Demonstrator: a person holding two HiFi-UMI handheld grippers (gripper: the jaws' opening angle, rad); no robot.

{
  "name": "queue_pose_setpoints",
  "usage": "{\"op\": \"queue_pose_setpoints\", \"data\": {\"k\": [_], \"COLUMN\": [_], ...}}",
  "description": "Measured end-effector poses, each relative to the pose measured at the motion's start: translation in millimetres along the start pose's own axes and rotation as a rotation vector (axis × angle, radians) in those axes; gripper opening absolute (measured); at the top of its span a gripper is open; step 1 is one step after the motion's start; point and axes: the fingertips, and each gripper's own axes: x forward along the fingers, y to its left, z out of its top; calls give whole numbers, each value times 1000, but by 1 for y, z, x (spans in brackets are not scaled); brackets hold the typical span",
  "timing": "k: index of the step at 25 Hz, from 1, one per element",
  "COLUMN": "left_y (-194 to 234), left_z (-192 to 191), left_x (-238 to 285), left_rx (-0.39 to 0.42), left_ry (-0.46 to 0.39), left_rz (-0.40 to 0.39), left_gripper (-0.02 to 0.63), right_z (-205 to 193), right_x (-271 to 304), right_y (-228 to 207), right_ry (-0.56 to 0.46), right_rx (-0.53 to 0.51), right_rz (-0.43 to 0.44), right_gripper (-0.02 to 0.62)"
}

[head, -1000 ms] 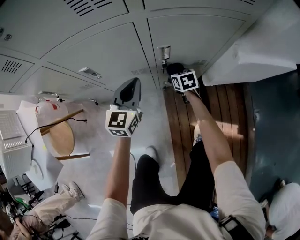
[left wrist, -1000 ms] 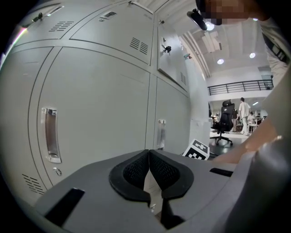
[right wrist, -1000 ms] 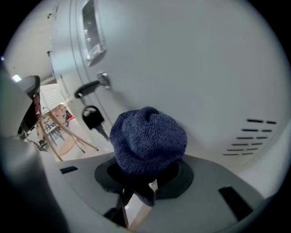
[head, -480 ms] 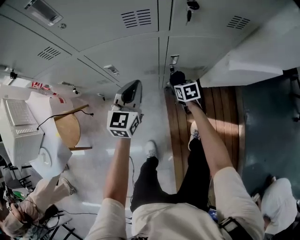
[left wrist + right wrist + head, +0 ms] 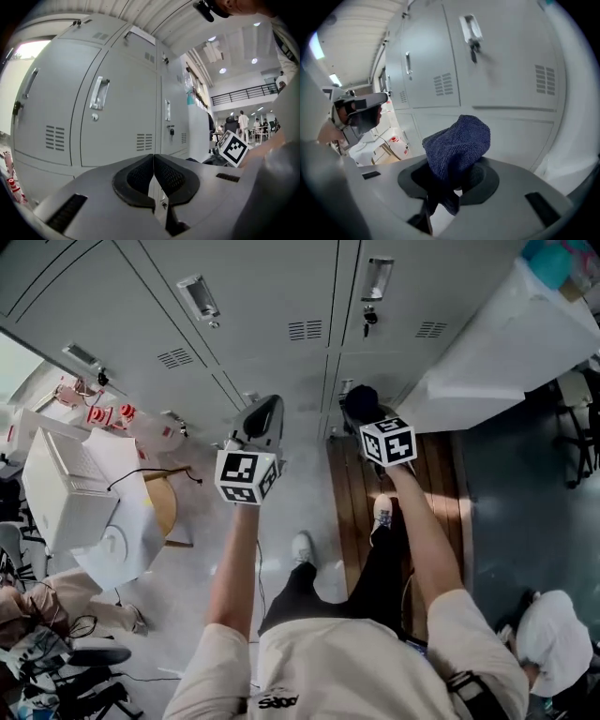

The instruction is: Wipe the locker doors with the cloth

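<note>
Head view steeply down, gripper views facing lockers

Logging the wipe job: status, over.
Left claw shut, empty. Right claw shut on cloth, facing locker doors; contact unclear. Nothing seen between.

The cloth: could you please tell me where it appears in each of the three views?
Head view: upper centre, cloth at the right gripper's tip, near the lockers.
Left gripper view: cannot make it out.
Right gripper view: centre, clamped in that gripper.
Shared landmark: the keyed locker handle.
</note>
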Motion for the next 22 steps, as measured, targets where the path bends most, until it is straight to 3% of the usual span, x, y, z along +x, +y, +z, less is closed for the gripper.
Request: {"op": "queue_pose_setpoints", "data": {"k": [5,9,14,22], "left_y": [1,-2,4,4], "left_z": [69,113,149,199], "left_x": [-36,-67,-100,-128], "left_rx": [12,91,177,271], "left_ry": [-51,-70,-91,-136], "left_rz": [-15,-25,18,19], "left_gripper": [18,18,18,18], "right_z": [92,148,185,231], "right_x": [-66,-119,-166,-207], "right_y": [49,84,116,148], "right_ry": [-169,-283,-374,-470], "right_rx": [-96,-176,-211,-289], "right_rz": [9,-15,-37,-32], "right_gripper": [101,101,101,101]}}
